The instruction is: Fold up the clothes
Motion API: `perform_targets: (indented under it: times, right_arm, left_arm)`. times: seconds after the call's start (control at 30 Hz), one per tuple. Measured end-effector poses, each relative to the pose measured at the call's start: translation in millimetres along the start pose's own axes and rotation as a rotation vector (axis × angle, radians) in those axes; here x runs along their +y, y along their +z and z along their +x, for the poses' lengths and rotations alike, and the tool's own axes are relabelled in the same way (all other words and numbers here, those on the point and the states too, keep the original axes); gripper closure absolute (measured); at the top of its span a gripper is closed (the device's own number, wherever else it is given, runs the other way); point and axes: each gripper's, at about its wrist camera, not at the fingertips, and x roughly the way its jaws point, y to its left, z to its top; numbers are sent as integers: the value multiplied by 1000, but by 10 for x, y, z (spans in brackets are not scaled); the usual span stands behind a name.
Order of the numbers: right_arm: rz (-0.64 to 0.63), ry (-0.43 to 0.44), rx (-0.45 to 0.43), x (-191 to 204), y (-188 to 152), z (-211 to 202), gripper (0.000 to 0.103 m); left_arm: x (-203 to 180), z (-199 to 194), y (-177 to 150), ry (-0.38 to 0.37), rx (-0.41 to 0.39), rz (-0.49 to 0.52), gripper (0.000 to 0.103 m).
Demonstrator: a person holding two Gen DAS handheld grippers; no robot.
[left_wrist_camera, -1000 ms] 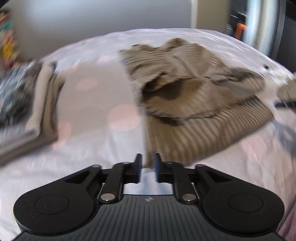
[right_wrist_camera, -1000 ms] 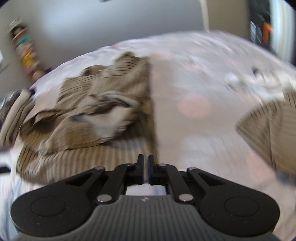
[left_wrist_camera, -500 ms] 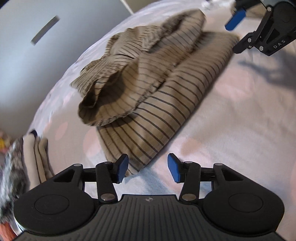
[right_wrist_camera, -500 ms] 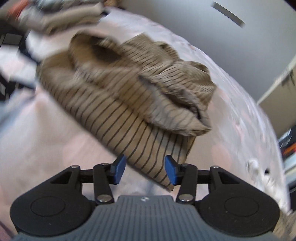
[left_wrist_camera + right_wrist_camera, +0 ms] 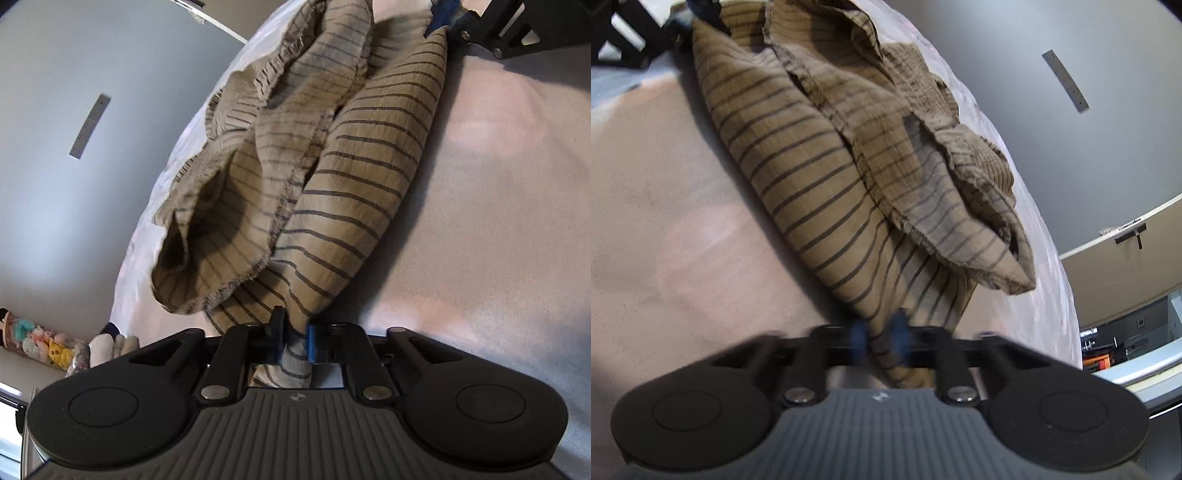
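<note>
A tan garment with thin dark stripes [image 5: 351,184] lies crumpled and part-folded on the pale bed sheet [image 5: 498,184]. My left gripper [image 5: 293,332] closes tight on its near corner, blue pads pressing the cloth. At the garment's far end, the right gripper [image 5: 443,16] meets the opposite corner. In the right wrist view the same garment [image 5: 798,177] runs away from my right gripper [image 5: 880,332], whose blurred jaws are closing with a fold of fabric pinched between them. The left gripper [image 5: 701,9] shows at the top left, at the far corner.
A pile of folded pale clothes [image 5: 110,345] and a row of soft toys [image 5: 37,339] sit beyond the bed's left side. A grey wall [image 5: 74,184] rises behind the bed. The sheet [image 5: 646,184] beside the garment lies flat.
Both grippers rolled, dropped to the garment's opposite corners, opened wide half a second ago, then closed on the fabric. The garment now fills both views.
</note>
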Motion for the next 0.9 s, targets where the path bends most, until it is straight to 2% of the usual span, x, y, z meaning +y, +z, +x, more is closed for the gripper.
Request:
perform_targets:
  times: [0.07,0.23,0.37,0.53,0.67,0.8,0.9]
  right_arm:
    - [18,-16,-17,-51,8,-35,98]
    - [22,-35,-58,-293,61,-268,100]
    - [-2,18,-63,-497,108,-578,100]
    - [-22,117,-54,-645,83,-1072,100]
    - [-44,202,-19,-564,-11,-1360,100]
    - [-65,273,26,-366,-111,-1454,100]
    - [-48,316,62,-280,-109,-1335,100]
  left_arm:
    - [76,-49,6,2,-18,-23,101]
    - [305,-311,51,-10,-56,-27,101]
    - [502,-579,70,-53,-71,-3,102]
    - [630,-962,-43,-149,-85,51,102]
    - [503,-1174,-159,-260,-55,129,102]
    - [395,-1163,-247,-362,-15,176,102]
    - [375,-958,-247,-432,42,171,102]
